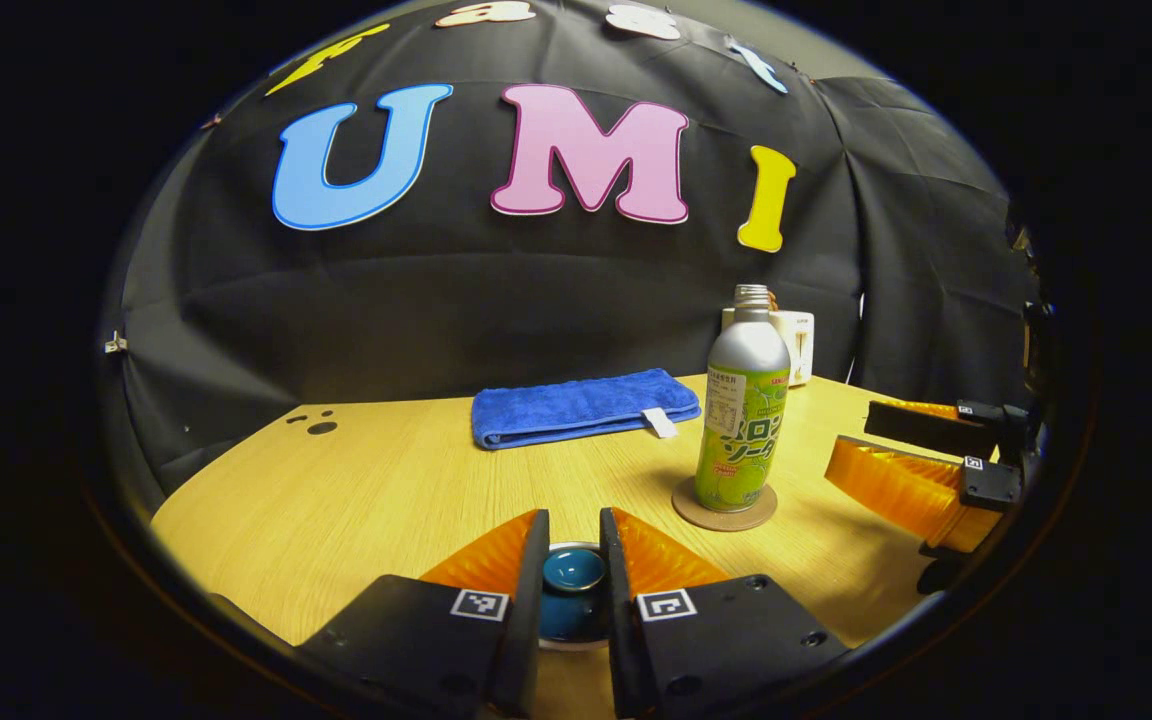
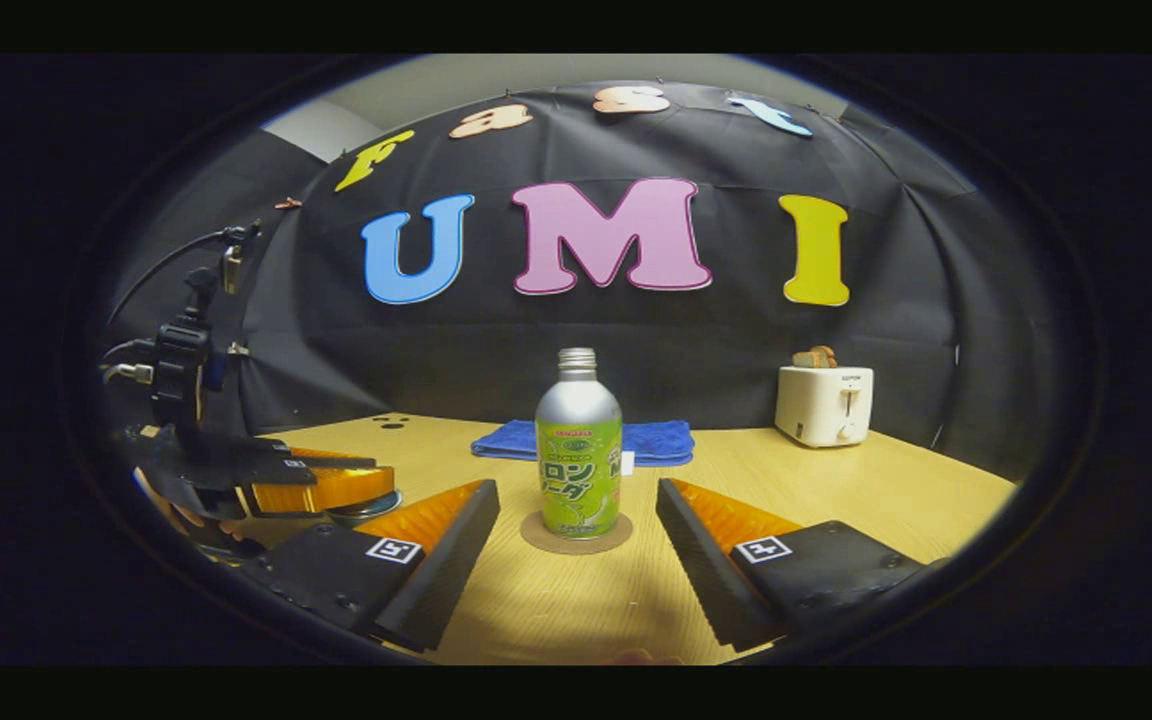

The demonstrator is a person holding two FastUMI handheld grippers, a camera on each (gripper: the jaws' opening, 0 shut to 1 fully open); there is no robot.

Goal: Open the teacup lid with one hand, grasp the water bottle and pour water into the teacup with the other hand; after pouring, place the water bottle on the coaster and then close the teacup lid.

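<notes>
Left gripper (image 1: 573, 560) low over the table's (image 1: 356, 500) near edge, fingers nearly closed around the blue teacup lid (image 1: 573, 570); actual contact can't be judged. Water bottle (image 1: 742, 415) upright on the round coaster (image 1: 725, 507), toward the right. Right gripper (image 1: 861, 440) at the right edge, jaws parted. Folded blue towel (image 1: 584, 407) by the far edge.

A light wood-grain counter (image 2: 836, 480) fills the booth, backed by a wall of creased black cloth (image 2: 496, 350). A folded blue towel (image 1: 581, 405) lies toward the back, a white toaster (image 2: 824, 404) stands at the far right corner. Small dark spots (image 1: 314, 422) mark the counter's left rear. Lighting is dim and warm.
</notes>
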